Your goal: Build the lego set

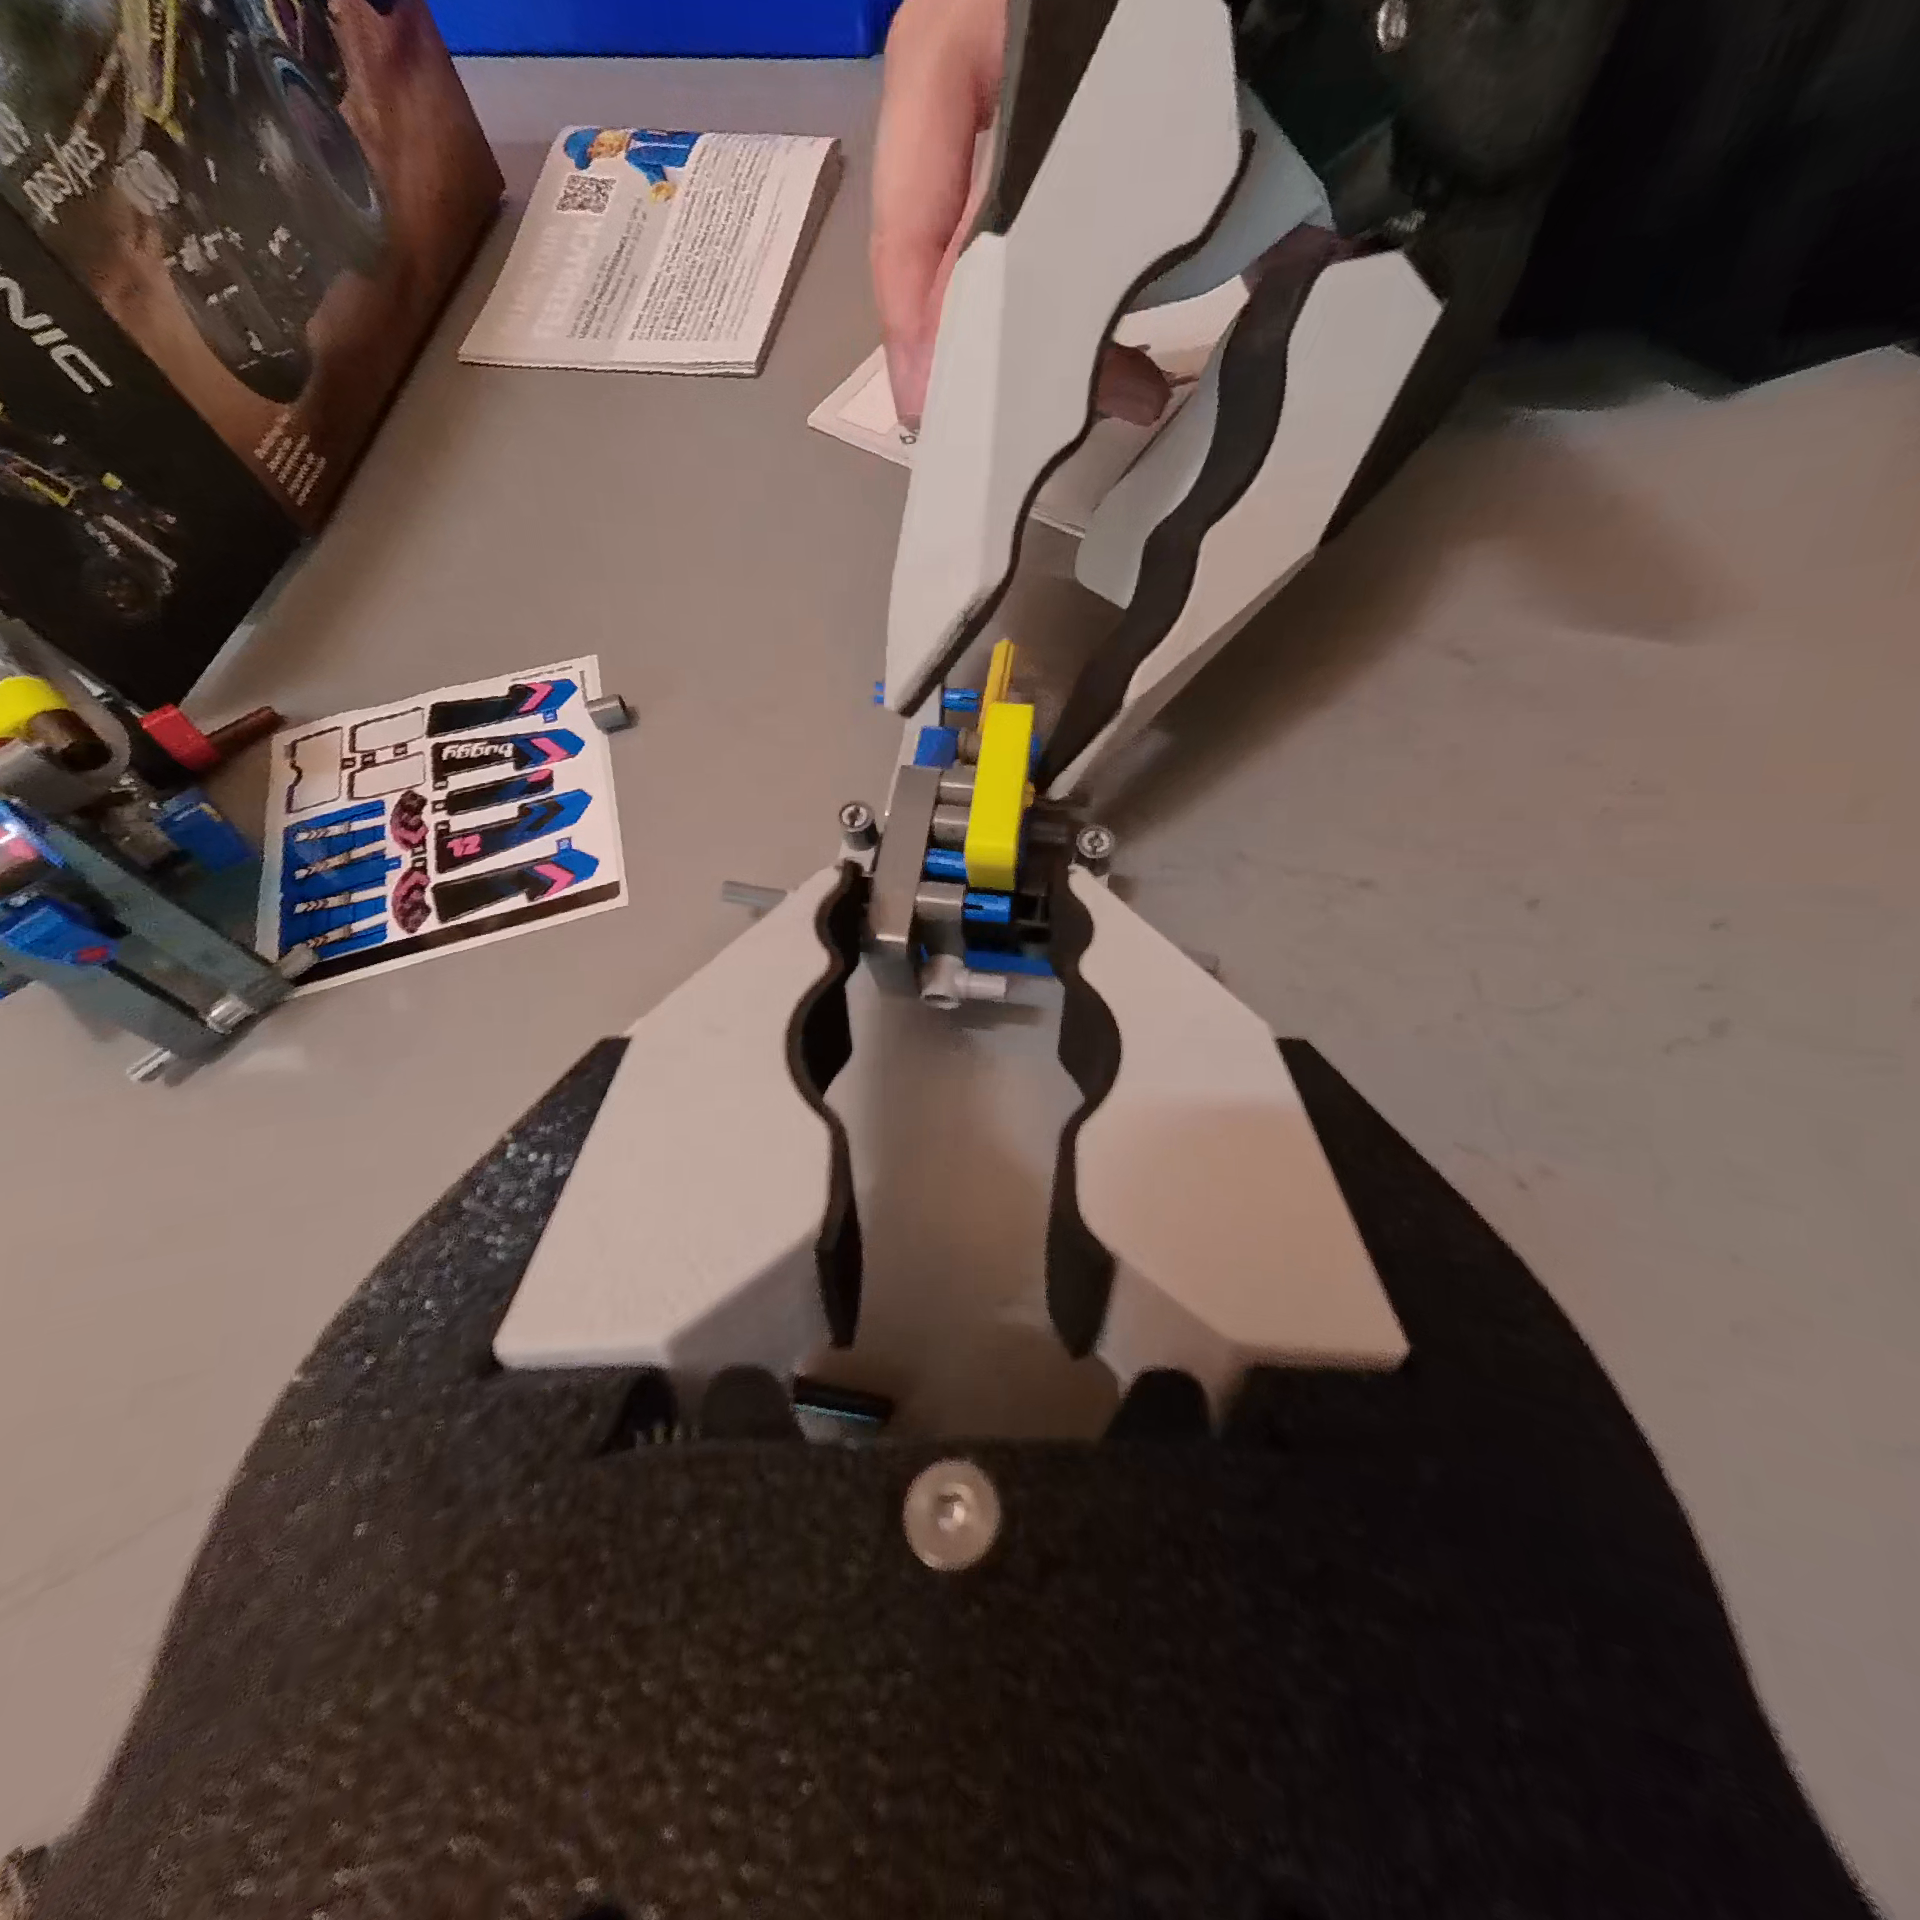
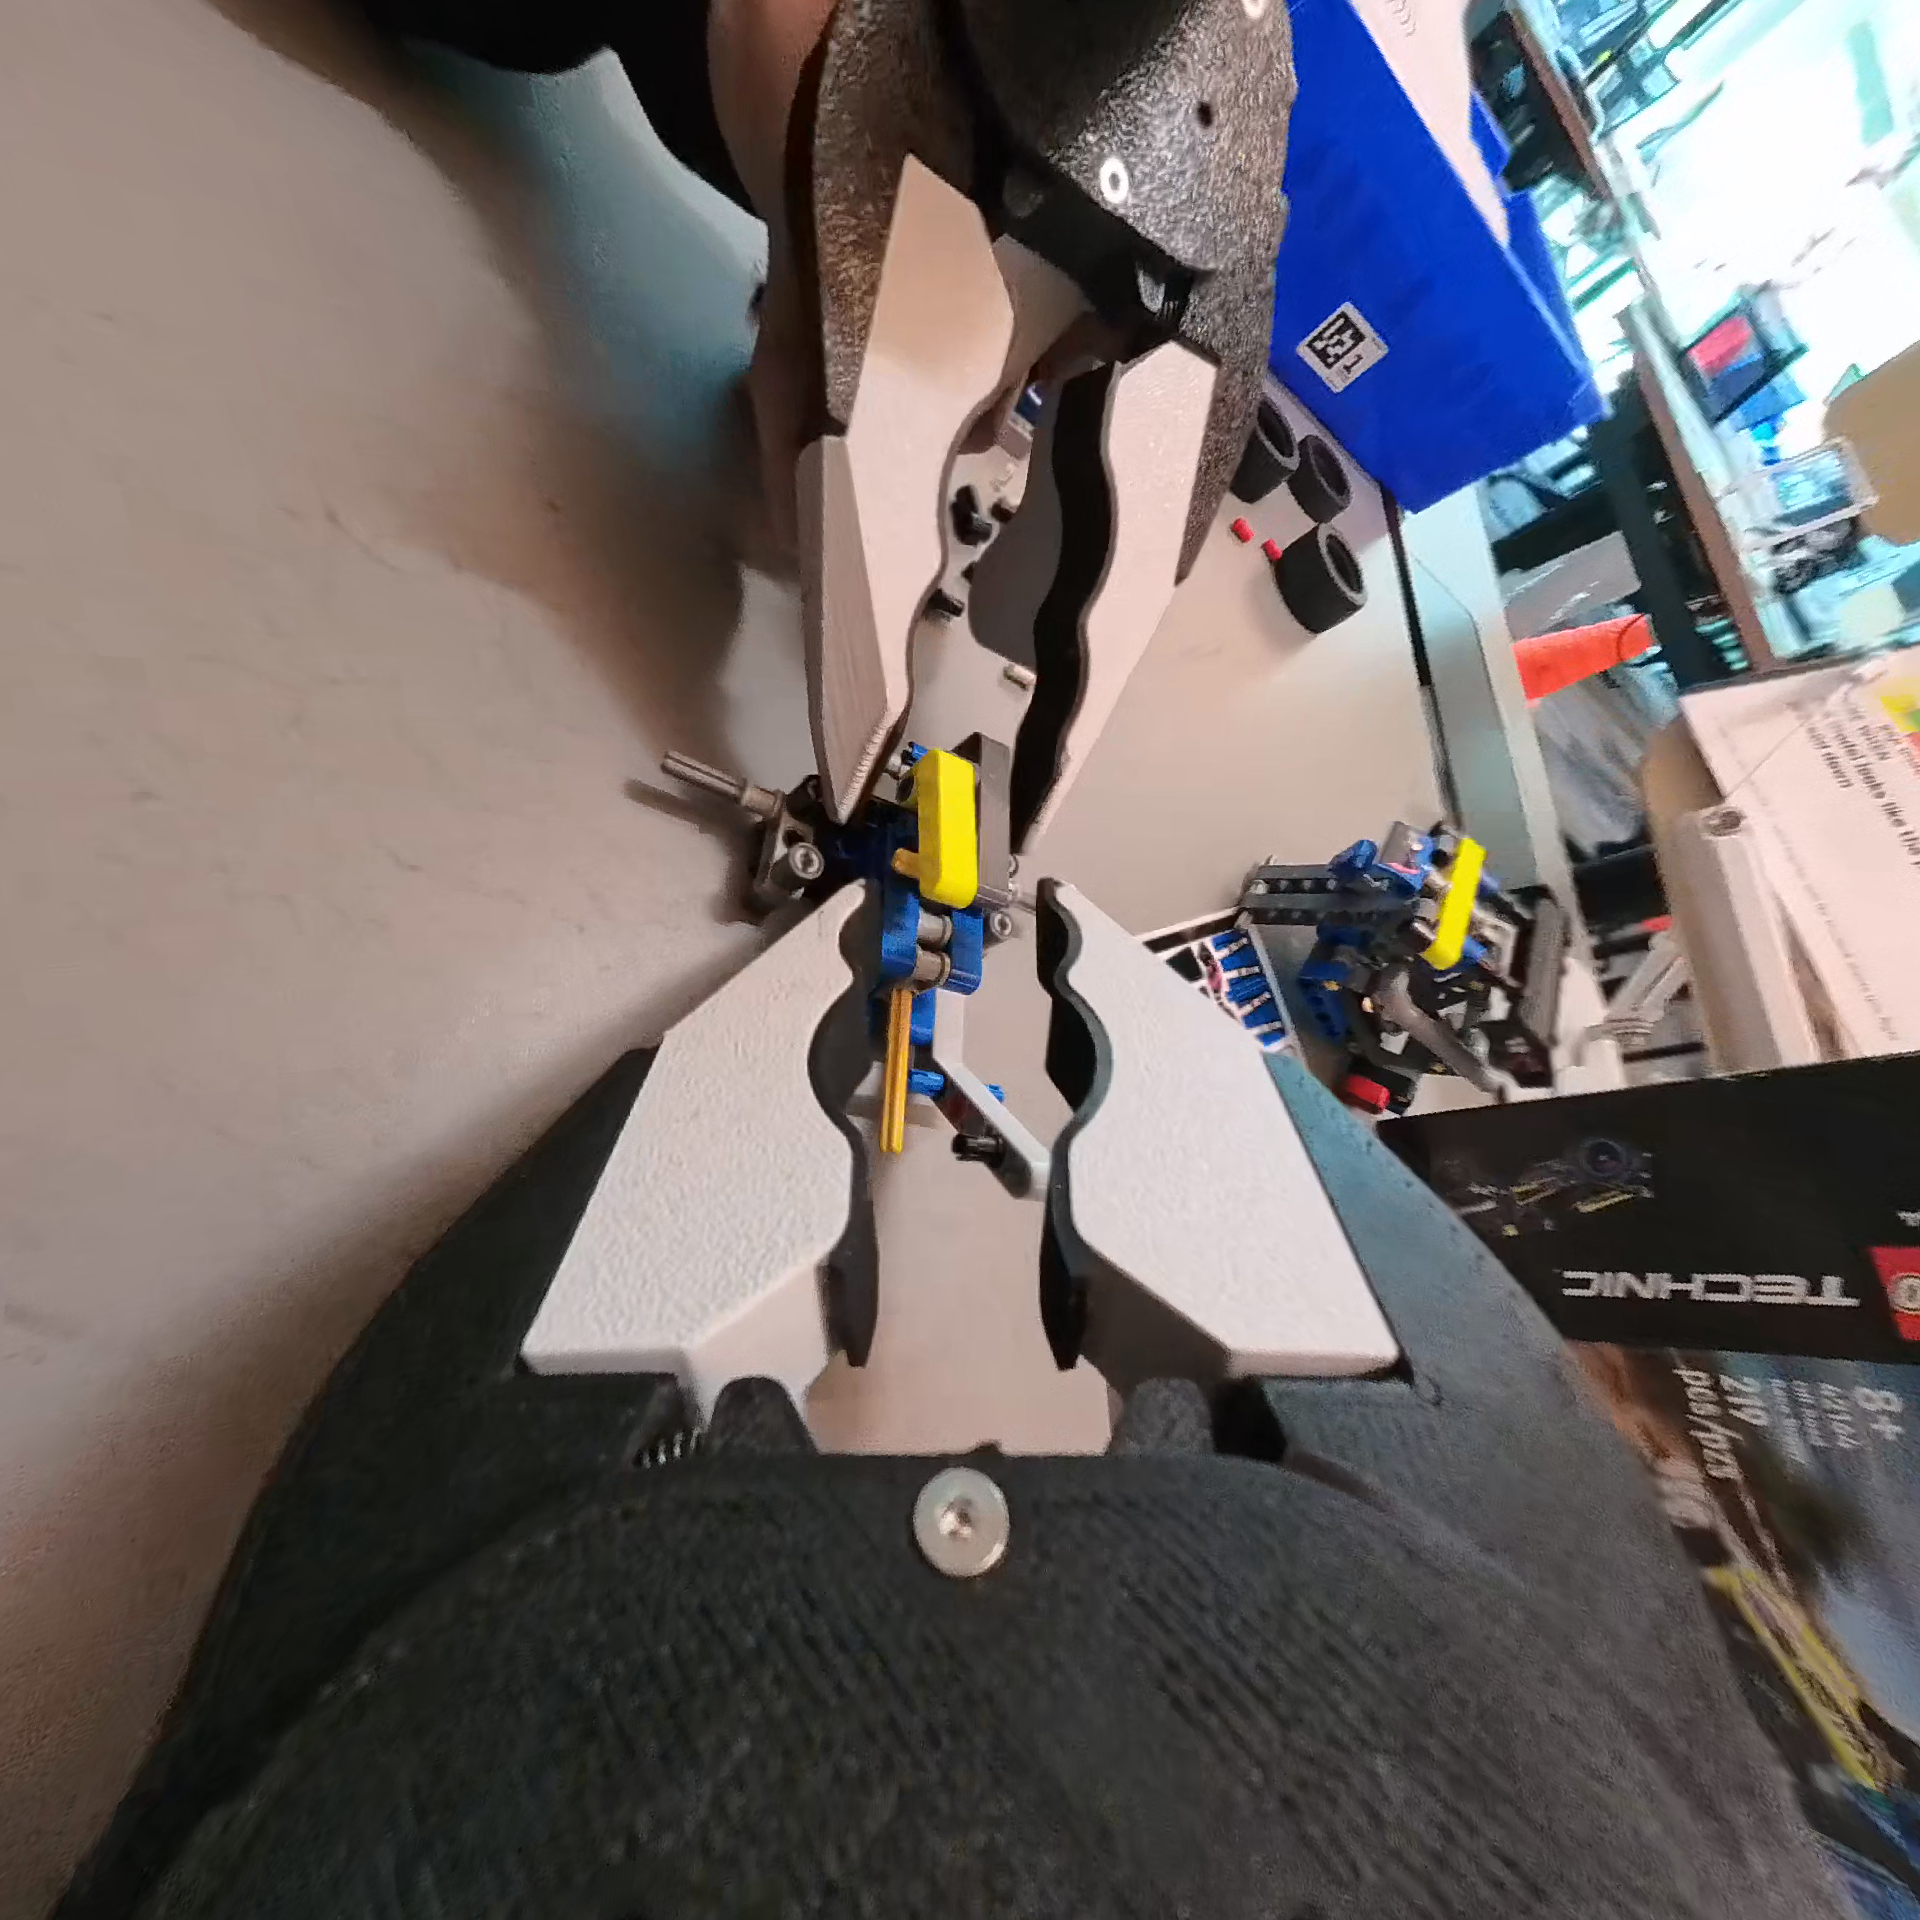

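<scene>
A small lego sub-assembly (image 1: 935, 894) of grey, blue and yellow parts is held just above the grey table between both grippers. My left gripper (image 1: 966, 883) is shut on its near end, one pad on the grey beam and the other on the blue side. My right gripper (image 1: 987, 727) comes in from the far side and closes around the yellow piece (image 1: 1003, 790). In the right wrist view my right gripper (image 2: 951, 904) holds the blue part (image 2: 925, 935), with a yellow axle (image 2: 896, 1070) and a white beam (image 2: 987, 1117) between its fingers. The left gripper (image 2: 935, 816) grips from opposite.
A sticker sheet (image 1: 447, 821), a booklet (image 1: 655, 249), the set's box (image 1: 208, 260) and a larger partial build (image 1: 104, 883) lie at the left. Small loose pins (image 1: 608, 712) lie nearby. Black tyres (image 2: 1320, 499) and a blue bin (image 2: 1434, 260) stand farther off. Left and right tips are no more than a few centimetres apart.
</scene>
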The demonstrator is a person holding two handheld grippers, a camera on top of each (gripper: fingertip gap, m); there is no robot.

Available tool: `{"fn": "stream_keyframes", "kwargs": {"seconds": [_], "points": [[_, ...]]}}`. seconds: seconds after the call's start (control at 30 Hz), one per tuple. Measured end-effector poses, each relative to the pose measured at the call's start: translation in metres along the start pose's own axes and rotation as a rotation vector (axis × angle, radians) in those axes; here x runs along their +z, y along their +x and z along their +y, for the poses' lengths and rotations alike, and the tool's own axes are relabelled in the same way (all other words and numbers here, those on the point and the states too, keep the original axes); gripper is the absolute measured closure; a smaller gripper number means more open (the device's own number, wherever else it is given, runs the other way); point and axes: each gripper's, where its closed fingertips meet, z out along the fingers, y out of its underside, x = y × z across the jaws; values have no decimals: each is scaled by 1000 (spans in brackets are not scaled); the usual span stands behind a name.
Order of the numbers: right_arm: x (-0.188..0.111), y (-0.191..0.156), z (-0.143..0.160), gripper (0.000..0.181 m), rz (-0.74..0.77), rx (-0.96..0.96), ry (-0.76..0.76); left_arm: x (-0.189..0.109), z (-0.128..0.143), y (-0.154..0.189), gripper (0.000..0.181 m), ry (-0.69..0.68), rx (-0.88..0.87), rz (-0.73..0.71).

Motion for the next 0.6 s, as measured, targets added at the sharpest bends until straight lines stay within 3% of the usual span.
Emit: {"fn": "stream_keyframes", "kwargs": {"seconds": [0.4,0.6], "points": [[1,-1,-1,163,221,-311,-98,-1,1,-4,158,-2,-41,-11],[3,0,2,166,232,-304,-116,-1,2,-6,158,-4,-79,-8]]}}
